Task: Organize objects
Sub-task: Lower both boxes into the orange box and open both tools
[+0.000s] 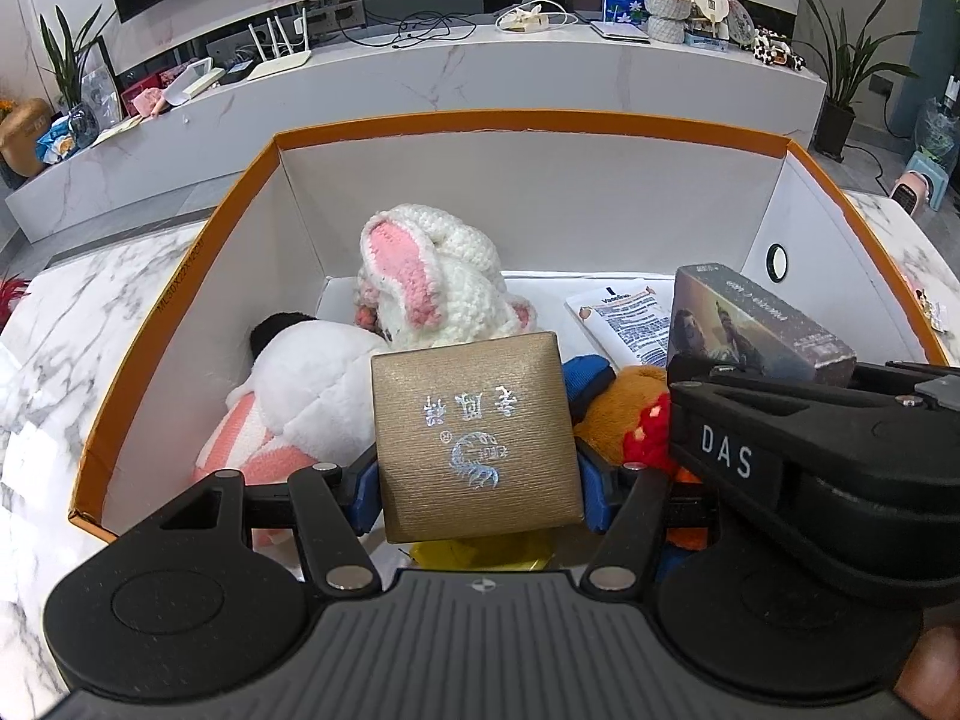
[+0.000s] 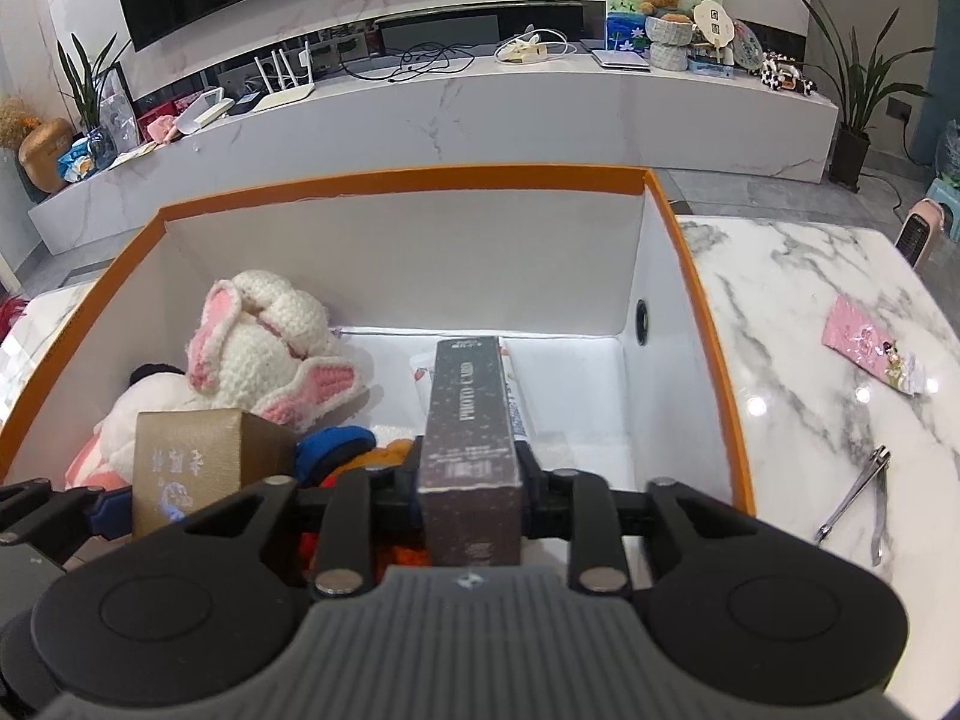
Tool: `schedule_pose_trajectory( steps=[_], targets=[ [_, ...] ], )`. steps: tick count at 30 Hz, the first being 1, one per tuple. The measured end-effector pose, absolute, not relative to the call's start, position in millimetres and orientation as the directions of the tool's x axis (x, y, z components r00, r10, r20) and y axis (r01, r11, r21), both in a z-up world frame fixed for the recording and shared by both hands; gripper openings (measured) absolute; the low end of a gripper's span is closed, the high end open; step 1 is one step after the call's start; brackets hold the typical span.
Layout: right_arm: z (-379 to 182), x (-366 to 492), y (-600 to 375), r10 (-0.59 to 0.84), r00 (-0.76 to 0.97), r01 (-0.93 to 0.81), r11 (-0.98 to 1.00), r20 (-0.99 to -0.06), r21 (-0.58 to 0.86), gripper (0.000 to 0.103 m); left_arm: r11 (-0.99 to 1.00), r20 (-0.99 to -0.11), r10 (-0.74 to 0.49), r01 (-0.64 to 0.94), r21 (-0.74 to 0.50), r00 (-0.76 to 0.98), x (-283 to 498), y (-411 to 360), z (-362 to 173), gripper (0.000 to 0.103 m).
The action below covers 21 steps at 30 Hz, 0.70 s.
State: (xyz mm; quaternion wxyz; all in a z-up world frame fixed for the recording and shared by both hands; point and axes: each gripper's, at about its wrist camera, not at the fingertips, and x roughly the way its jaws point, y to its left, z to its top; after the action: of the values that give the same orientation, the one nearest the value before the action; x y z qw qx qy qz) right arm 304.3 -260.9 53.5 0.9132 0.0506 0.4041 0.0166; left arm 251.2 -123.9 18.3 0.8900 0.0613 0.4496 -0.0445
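While both grippers hang over it, the orange-rimmed box (image 1: 180, 276) with white inner walls fills the middle of each view, standing on a marble table (image 2: 810, 312). Behind it, across the upper frame, runs a long white TV console (image 2: 480, 108) cluttered with cables, a router and a teddy bear.

Inside the box, at its left, lies a white and pink plush (image 1: 300, 384), with a crocheted bunny (image 1: 432, 282) heaped on top; an orange plush (image 1: 624, 408) with a blue part sits lower centre, crowding the space under the fingers. A Vaseline tube (image 1: 624, 318) lies flat on the box floor toward the right.

At the lower centre of the left wrist view, the left gripper (image 1: 480, 480) is clamped on a gold gift box (image 1: 474, 432), its blue pads pressing both sides.

In the right wrist view, the right gripper (image 2: 471, 492) has a dark photo card box (image 2: 468, 438) between its fingers; whether the pads press it or have let go cannot be told.

On the table at right lie a pink packet (image 2: 870, 348) and 1 nail clipper (image 2: 864, 498), well apart from the box.
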Motion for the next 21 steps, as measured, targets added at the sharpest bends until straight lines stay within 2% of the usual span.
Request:
schedule_pose_trajectory(
  steps=[10, 15, 21],
  targets=[
    [59.3, 298.8, -258.5, 0.056, 0.686, 0.014, 0.996, -0.726, 0.09, 0.047, 0.989, -0.81, -0.002, 0.121, 0.085, 0.586, 249.9, -124.1, 20.5, 0.071],
    [67.8, 293.4, -257.1, 0.078, 0.707, -0.018, 0.996, -0.703, 0.092, 0.063, 0.987, -0.799, 0.002, 0.126, 0.097, 0.602, 246.9, -125.8, 25.7, 0.071],
    [74.8, 288.4, -253.3, 0.077, 0.721, -0.034, 0.997, -0.689, 0.076, 0.068, 0.984, -0.784, 0.003, 0.136, 0.112, 0.621, 242.8, -128.0, 29.1, 0.073]
  ],
)
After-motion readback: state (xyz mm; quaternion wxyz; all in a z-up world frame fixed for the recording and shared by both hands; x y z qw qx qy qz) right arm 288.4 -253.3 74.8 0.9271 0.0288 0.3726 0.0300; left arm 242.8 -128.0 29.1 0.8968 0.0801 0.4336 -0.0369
